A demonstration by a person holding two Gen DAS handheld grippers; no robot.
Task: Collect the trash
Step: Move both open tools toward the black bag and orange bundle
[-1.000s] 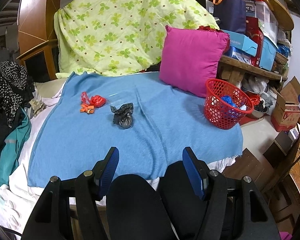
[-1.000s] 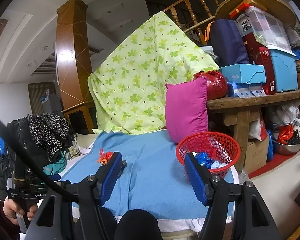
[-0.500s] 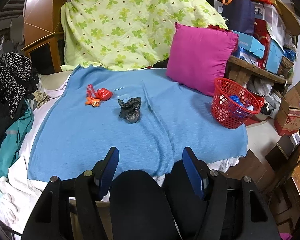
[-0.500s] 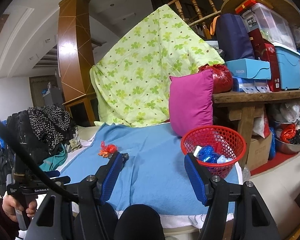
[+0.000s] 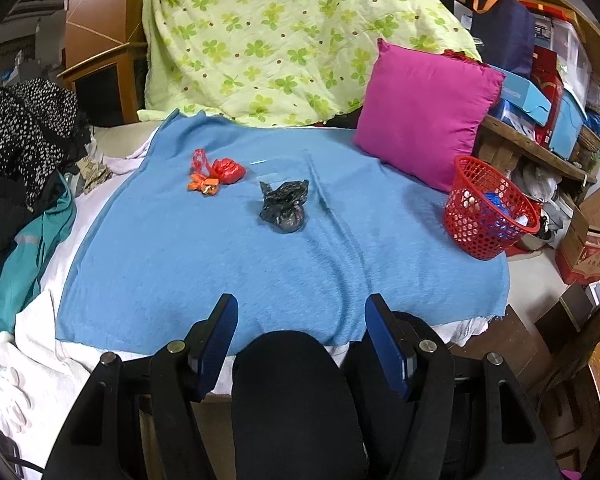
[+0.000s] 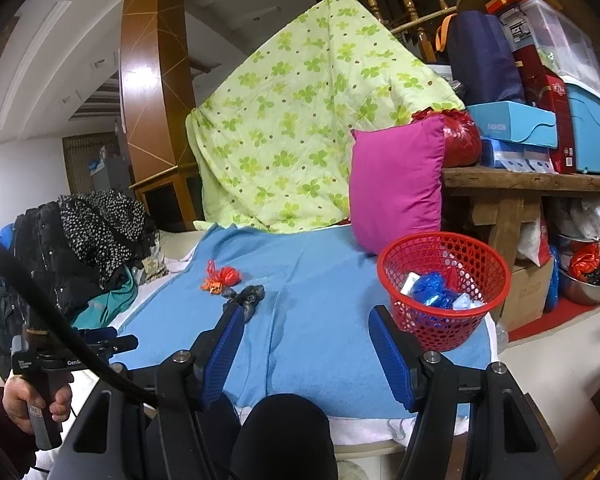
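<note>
Both grippers [image 5: 302, 320] [image 6: 306, 328] gape empty at blue blanket's [image 5: 228, 264] near edge, bare cloth ahead.

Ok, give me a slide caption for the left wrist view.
Open left gripper faces a black bag and red wrappers on the blue blanket, red basket at right.

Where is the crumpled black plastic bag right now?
The crumpled black plastic bag lies mid-frame in the left wrist view on the blue blanket, just right of the red plastic bag.
</note>
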